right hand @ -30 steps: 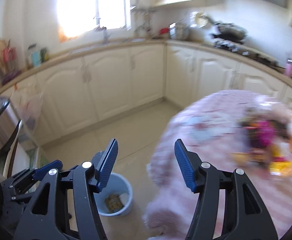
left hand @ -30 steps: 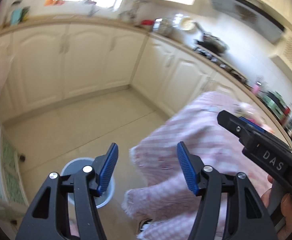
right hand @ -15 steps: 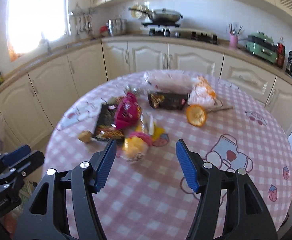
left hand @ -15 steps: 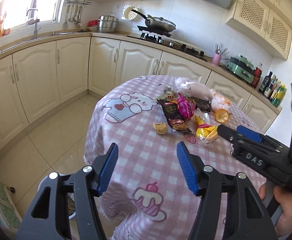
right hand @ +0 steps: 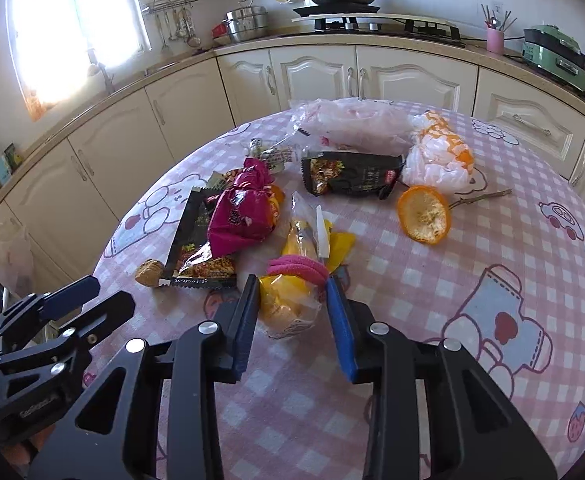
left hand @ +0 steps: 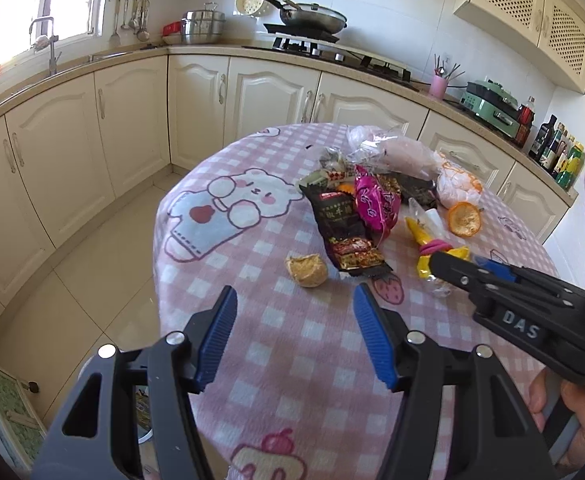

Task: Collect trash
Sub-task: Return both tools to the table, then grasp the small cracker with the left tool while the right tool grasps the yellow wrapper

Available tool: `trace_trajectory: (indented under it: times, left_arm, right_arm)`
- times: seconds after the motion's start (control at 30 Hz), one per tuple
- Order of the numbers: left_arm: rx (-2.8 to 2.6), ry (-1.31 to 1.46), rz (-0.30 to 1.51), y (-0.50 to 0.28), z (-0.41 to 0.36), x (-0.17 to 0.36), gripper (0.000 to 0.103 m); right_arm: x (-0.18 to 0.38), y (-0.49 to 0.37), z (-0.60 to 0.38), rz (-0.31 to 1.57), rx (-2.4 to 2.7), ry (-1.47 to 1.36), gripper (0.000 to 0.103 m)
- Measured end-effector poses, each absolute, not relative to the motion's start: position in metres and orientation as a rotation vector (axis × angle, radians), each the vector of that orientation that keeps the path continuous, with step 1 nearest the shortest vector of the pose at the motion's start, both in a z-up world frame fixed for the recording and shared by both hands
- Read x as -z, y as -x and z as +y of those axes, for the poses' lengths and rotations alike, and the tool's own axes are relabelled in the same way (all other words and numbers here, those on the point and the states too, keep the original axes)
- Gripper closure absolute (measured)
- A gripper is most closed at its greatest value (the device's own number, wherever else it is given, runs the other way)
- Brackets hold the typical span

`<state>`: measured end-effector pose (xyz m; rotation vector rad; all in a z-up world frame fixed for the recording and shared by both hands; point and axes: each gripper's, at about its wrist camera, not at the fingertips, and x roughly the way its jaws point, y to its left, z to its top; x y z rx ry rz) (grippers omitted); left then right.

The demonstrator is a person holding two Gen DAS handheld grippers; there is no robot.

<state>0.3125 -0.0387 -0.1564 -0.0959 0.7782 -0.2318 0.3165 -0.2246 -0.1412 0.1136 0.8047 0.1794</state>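
Observation:
Trash lies on a round table with a pink checked cloth [right hand: 472, 280]: a yellow clear bag tied with a pink band [right hand: 292, 276], a magenta packet [right hand: 244, 216], black snack wrappers [right hand: 348, 178], an orange peel half [right hand: 424, 216], a white-orange bag [right hand: 436, 156] and a brown crumb lump [left hand: 306, 270]. My right gripper [right hand: 292, 308] is open, its jaws on either side of the yellow bag. My left gripper [left hand: 294, 320] is open and empty, above the cloth just short of the lump.
A bin [left hand: 140, 408] stands on the tiled floor below the table's left edge, mostly hidden by my left gripper. Cream cabinets [left hand: 132, 120] and a counter with a stove, pans and bottles run behind the table.
Both grippers swung from the floor and bin up to the table. The right gripper came down around the yellow bag and its jaws narrowed. The left one neared the crumb lump.

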Motion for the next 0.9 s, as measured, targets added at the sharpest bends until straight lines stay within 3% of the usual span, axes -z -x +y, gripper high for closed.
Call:
trace_trajectory:
  times: [0.07, 0.23, 0.3, 0.33, 0.9]
  left_arm:
    - [0.242, 0.099, 0.793, -0.32, -0.043, 0.16, 0.055]
    - [0.239, 0.085, 0.815, -0.334, -0.049, 0.166, 0.063]
    - [0.238, 0.086, 0.818, -0.338, -0.051, 0.167, 0.071]
    - [0.245, 0.086, 0.82, -0.34, -0.051, 0.167, 0.08]
    - [0.248, 0.203, 0.68, -0.287, 0.008, 0.138, 0.08]
  right_arm:
    - [0.14, -0.317, -0.226, 0.8, -0.18, -0.118, 0.071]
    - [0.138, -0.316, -0.227, 0.792, -0.186, -0.127, 0.071]
    - [0.137, -0.316, -0.228, 0.79, -0.19, -0.129, 0.071]
    - [0.137, -0.316, -0.228, 0.788, -0.19, -0.129, 0.071]
    - [0.096, -0.28, -0.196, 0.673, -0.222, -0.09, 0.076]
